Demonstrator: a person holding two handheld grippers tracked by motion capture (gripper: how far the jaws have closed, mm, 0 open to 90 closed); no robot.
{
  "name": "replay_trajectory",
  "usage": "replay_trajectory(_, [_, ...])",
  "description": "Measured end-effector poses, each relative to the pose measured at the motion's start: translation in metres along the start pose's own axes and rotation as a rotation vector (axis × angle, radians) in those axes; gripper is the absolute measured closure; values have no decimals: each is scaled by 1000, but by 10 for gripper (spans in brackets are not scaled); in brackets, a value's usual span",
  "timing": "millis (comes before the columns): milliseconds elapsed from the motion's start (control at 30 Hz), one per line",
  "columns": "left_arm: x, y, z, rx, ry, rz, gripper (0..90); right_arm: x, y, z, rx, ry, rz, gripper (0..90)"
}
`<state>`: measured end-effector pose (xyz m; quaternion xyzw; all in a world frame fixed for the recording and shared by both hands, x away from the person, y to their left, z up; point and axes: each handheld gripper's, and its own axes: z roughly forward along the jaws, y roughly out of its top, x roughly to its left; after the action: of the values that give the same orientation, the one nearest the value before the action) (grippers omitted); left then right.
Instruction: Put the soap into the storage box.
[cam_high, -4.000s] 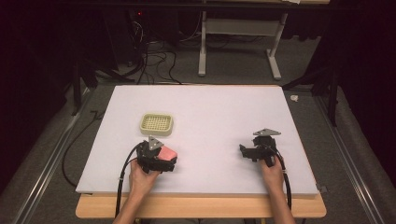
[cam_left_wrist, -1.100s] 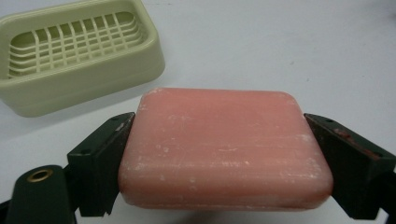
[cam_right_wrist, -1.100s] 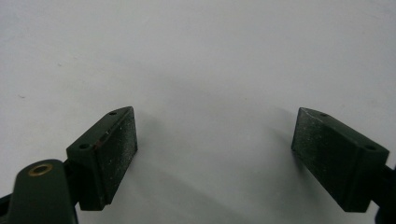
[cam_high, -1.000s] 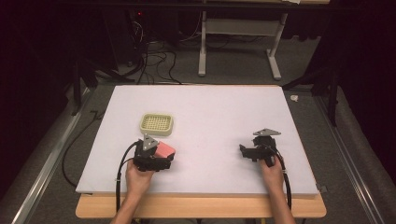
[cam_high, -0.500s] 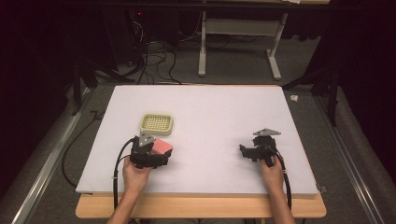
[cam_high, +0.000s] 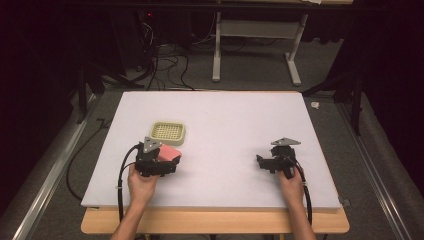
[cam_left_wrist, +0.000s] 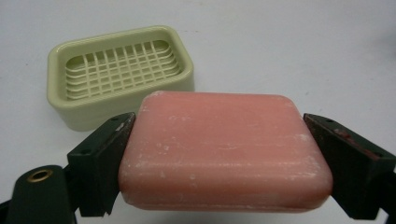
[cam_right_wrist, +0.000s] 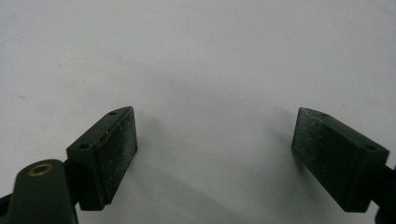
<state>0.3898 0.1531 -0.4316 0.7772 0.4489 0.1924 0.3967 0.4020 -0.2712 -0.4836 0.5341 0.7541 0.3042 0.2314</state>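
Left gripper (cam_left_wrist: 219, 154) clamped on pink soap (cam_left_wrist: 224, 149), dish (cam_left_wrist: 119, 70) at eleven o'clock; right gripper (cam_right_wrist: 215, 158) wide open, empty.

Counting it up: one pink soap bar (cam_left_wrist: 224, 151) is sitting between the left gripper's (cam_high: 167, 161) jaws, one pale green soap dish (cam_left_wrist: 119, 72) is lying just beyond that gripper, and two grippers are showing in all, the right gripper (cam_high: 262, 162) gaping with nothing between its jaws.
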Motion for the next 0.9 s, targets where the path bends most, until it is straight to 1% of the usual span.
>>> replay_trajectory(167, [4, 1, -1, -1, 6, -11, 140, 0, 0, 0, 0, 0, 0, 148])
replay_trajectory(267, [6, 3, -1, 2, 11, -8, 140, 0, 0, 0, 0, 0, 0, 148])
replay_trajectory(467, [9, 9, -2, -4, 16, -15, 140, 0, 0, 0, 0, 0, 0, 148])
replay_trajectory(567, [12, 11, -3, -3, 11, -24, 140, 0, 0, 0, 0, 0, 0, 148])
replay_trajectory(633, [14, 13, -3, 1, 20, -22, 140, 0, 0, 0, 0, -1, -1, 147])
replay_trajectory(733, [17, 17, -3, -4, 19, -34, 140, 0, 0, 0, 0, -1, 0, 148])
replay_trajectory(800, [18, 20, -3, -4, 20, -34, 140, 0, 0, 0, 0, -1, -1, 148])
replay_trajectory(833, [19, 21, -2, -10, 18, -41, 140, 0, 0, 0, 0, -1, -1, 148])
replay_trajectory(867, [20, 22, -1, -6, 12, -44, 140, 0, 0, 0, 0, -1, -1, 148])
replay_trajectory(900, [21, 24, 0, -10, 18, -38, 140, 0, 0, 0, 0, 0, -1, 148])
